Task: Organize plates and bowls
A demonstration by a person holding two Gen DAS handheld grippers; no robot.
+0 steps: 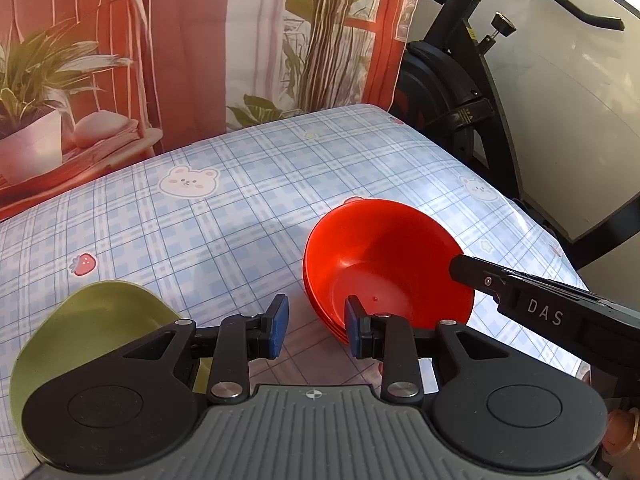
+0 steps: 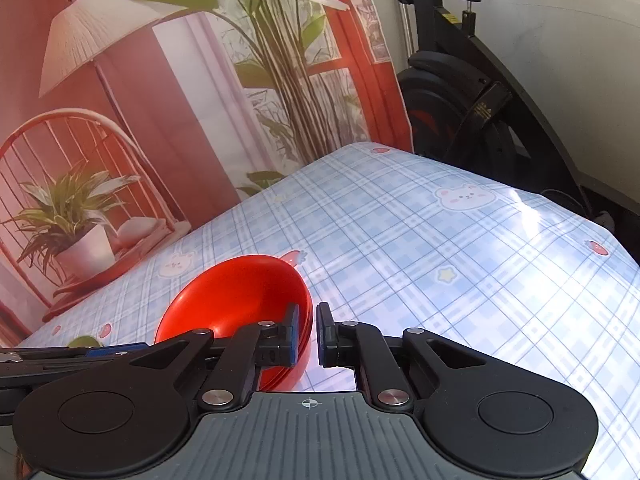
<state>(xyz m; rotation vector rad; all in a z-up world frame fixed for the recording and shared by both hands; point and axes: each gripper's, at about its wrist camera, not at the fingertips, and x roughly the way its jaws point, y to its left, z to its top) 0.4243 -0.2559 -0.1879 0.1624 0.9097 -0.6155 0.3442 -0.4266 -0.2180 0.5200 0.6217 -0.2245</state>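
- Left gripper: jaws part-open, empty, low centre; green bowl lower left, apart from the stack.
- Right gripper: jaws narrowly open around the red bowls' rim, grip uncertain.
- Red bowls look stacked on the table; green one seemingly left.

Far half of table: bare checked cloth, open for a gripper to pass.
Right side of table: bare cloth in the right wrist view, open out to the edge.
Red bowls: nested stack near the right front, blocking that patch.
Green bowl: at the left front, just beside the left gripper.
Gap between bowls: a strip of bare cloth, where the left gripper's parted fingers sit.
Right gripper: straddles the red bowls' right rim.
Backdrop: closes the far edge.
Exercise bike: stands beyond the far right corner.
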